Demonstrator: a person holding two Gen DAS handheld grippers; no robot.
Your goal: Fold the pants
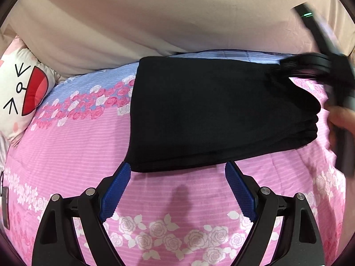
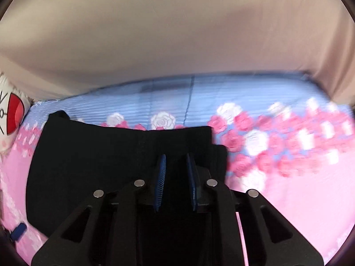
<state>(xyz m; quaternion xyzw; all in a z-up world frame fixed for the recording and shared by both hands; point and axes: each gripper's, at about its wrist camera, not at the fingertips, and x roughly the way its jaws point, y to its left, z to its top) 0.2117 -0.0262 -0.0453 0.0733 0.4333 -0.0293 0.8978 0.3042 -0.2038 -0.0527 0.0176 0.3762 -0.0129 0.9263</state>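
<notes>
The black pants (image 1: 221,113) are seen lying on the pink and blue flowered bedspread (image 1: 66,146), already doubled over into a thick, roughly rectangular bundle whose stacked layers show at its right end. The left gripper (image 1: 177,190) is held just short of the near edge of the bundle with its blue-padded fingers (image 1: 115,190) spread wide and nothing between them. The right gripper (image 2: 175,173) is set over the right end of the pants; its pads are drawn near together with dark cloth seen around and beyond them, but whether fabric is actually pinched cannot be told, as that view is blurred with motion. A cartoon-faced pillow (image 1: 22,93) lies at the left, well apart from the work. The step in hand is judged to be a late one: the last fold being laid down or squared off. For the next move, a firm hold on the right end would be needed, then the layers kept aligned as they are carried over, with the open left gripper used to steady the near edge
</notes>
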